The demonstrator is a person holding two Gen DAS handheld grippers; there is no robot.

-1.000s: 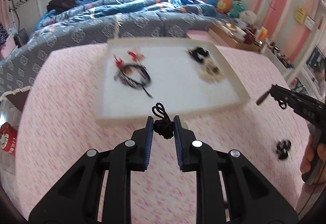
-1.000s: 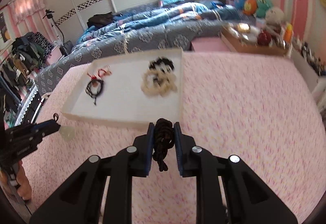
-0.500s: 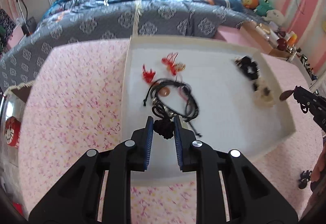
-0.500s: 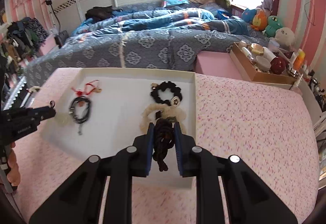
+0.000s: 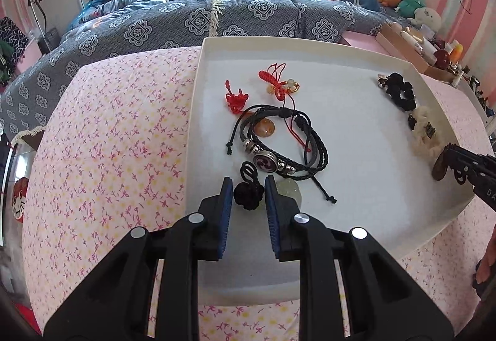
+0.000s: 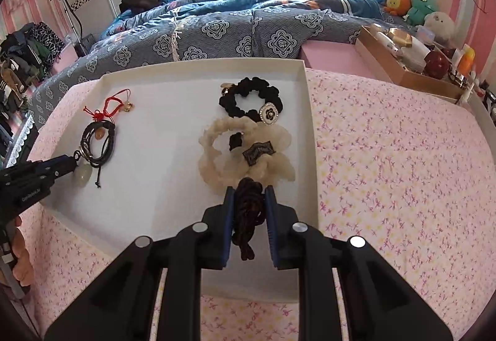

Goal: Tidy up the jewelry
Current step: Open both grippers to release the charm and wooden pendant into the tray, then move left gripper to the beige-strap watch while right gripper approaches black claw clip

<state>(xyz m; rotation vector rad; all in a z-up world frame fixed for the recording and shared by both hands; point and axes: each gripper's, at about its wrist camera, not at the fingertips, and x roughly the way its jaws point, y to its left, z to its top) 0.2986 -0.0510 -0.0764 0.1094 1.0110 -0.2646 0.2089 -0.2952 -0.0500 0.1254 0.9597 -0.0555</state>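
A white tray (image 5: 356, 235) lies on the pink flowered cloth. My left gripper (image 5: 248, 201) is over its near left part, jaws slightly apart around a black knotted cord with a pale jade pendant (image 5: 286, 190) that rests on the tray beside a black leather bracelet (image 5: 280, 152) and red knotted cords (image 5: 237, 99). My right gripper (image 6: 249, 203) is shut on a dark braided hair tie (image 6: 246, 214) at the tray's near right part, just before a cream scrunchie (image 6: 245, 155) and a black scrunchie (image 6: 248, 100).
A bed with a blue patterned quilt (image 6: 235, 28) runs behind the table. A cardboard box of bottles (image 6: 406, 59) stands at the right. Plush toys (image 6: 412, 7) sit by the window. The tray's right rim (image 6: 311, 136) borders the flowered cloth (image 6: 403, 170).
Both grippers moved forward from the cloth over the tray. My left jaws have parted a little and the knotted cord with its pendant now rests on the tray. The right still holds its hair tie.
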